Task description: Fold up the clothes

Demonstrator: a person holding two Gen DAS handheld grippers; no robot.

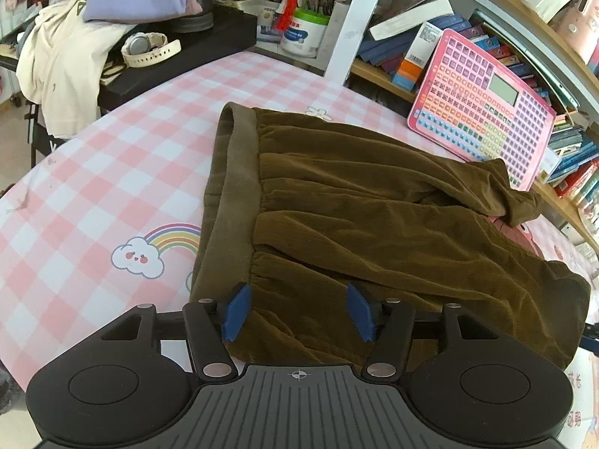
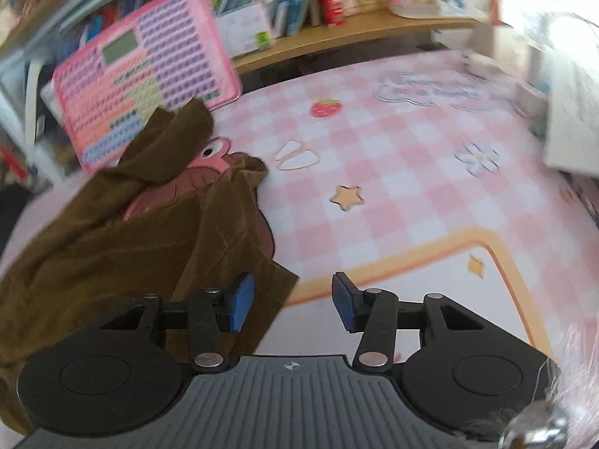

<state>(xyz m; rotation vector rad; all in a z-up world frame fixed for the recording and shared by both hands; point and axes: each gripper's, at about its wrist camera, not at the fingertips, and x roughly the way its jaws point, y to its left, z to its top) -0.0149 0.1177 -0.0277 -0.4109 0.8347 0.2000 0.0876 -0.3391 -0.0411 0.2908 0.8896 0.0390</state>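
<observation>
Left gripper (image 1: 298,308): jaws wide, empty, over the near edge of the brown shorts (image 1: 374,224).
Right gripper (image 2: 293,303): jaws wide, empty, left finger just above the shorts' hem corner.
Shorts: lying crumpled on the pink checked desk (image 2: 393,194), waistband (image 1: 234,187) leftward.
Behind: pink keyboard toy (image 1: 483,127) leaning on the bookshelf (image 1: 378,71).

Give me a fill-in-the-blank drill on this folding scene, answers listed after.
1. The brown garment lies on a pink and white ____ mat.
2. Both the left gripper and the right gripper are ____.
3. Beside the waistband, the mat shows a cloud with a ____.
4. The pink keyboard toy leans against the ____.

Answers: checked; open; rainbow; bookshelf
</observation>
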